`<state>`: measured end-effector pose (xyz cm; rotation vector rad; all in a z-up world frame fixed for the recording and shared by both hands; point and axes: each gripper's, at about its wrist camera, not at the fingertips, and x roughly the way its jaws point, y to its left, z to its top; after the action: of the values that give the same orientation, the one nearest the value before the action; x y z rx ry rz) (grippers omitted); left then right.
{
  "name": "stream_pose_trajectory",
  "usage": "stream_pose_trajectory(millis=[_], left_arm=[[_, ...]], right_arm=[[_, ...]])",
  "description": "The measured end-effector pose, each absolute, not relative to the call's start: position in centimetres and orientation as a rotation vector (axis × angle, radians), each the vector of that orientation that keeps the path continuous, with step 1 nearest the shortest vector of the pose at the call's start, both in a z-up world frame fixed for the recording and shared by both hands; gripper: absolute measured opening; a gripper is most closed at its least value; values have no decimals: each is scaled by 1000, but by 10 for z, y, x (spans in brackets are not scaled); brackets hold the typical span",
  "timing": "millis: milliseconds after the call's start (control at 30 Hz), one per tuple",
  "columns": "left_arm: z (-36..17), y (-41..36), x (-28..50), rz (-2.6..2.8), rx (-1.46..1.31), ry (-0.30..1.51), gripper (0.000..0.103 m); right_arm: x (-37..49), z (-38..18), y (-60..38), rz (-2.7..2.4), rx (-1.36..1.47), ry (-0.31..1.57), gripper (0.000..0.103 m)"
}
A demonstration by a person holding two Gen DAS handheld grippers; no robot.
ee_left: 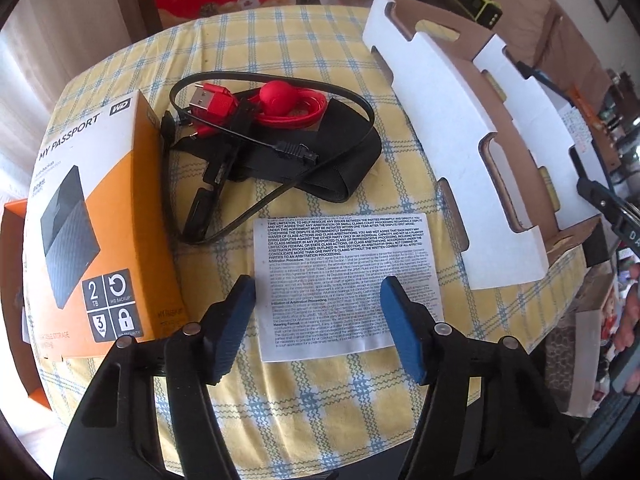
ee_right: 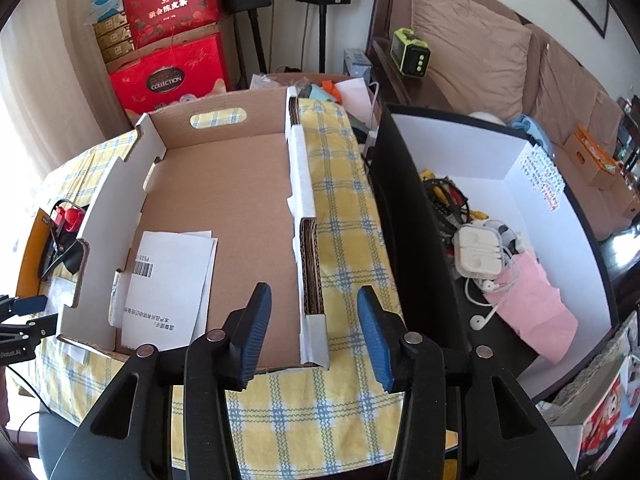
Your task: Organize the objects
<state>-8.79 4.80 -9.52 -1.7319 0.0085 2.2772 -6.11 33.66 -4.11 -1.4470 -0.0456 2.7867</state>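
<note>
The printed leaflet (ee_left: 348, 284) lies flat on the checked tabletop (ee_left: 320, 400), between the orange hard-drive box (ee_left: 100, 220) and the cardboard tray (ee_left: 460, 160), with a tangle of cables (ee_left: 260, 120) beyond it. The left tongs (ee_left: 318, 330) hang over it, apart and empty. The right tongs (ee_right: 314, 338), also apart, hover at the tray's near wall.
</note>
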Motion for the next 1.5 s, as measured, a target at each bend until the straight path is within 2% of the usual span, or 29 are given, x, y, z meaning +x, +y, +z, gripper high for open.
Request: stream_pose_trajectory(millis=[133, 267, 333, 700, 1300, 1367, 1500], left_arm=[[-93, 37, -83, 2265, -1722, -47, 59], [-91, 34, -84, 2269, -1711, -61, 47], [-91, 30, -84, 2264, -1711, -76, 46], [-92, 16, -82, 2231, -1704, -183, 46], [-93, 11, -83, 2185, -1676, -228, 45], [-94, 12, -82, 2176, -1675, -232, 36], [-94, 11, -79, 2198, -1676, -232, 28]], right_arm=[[-38, -17, 331, 2867, -1386, -44, 50], [-19, -6, 311, 2961, -1431, -37, 50], [-11, -5, 300, 2996, -1462, -25, 50], [1, -45, 222, 3079, -1792, 33, 28], [-26, -88, 182, 2992, -1888, 87, 27], [-27, -89, 180, 2991, -1887, 90, 27], [-24, -88, 178, 2998, -1873, 55, 28]])
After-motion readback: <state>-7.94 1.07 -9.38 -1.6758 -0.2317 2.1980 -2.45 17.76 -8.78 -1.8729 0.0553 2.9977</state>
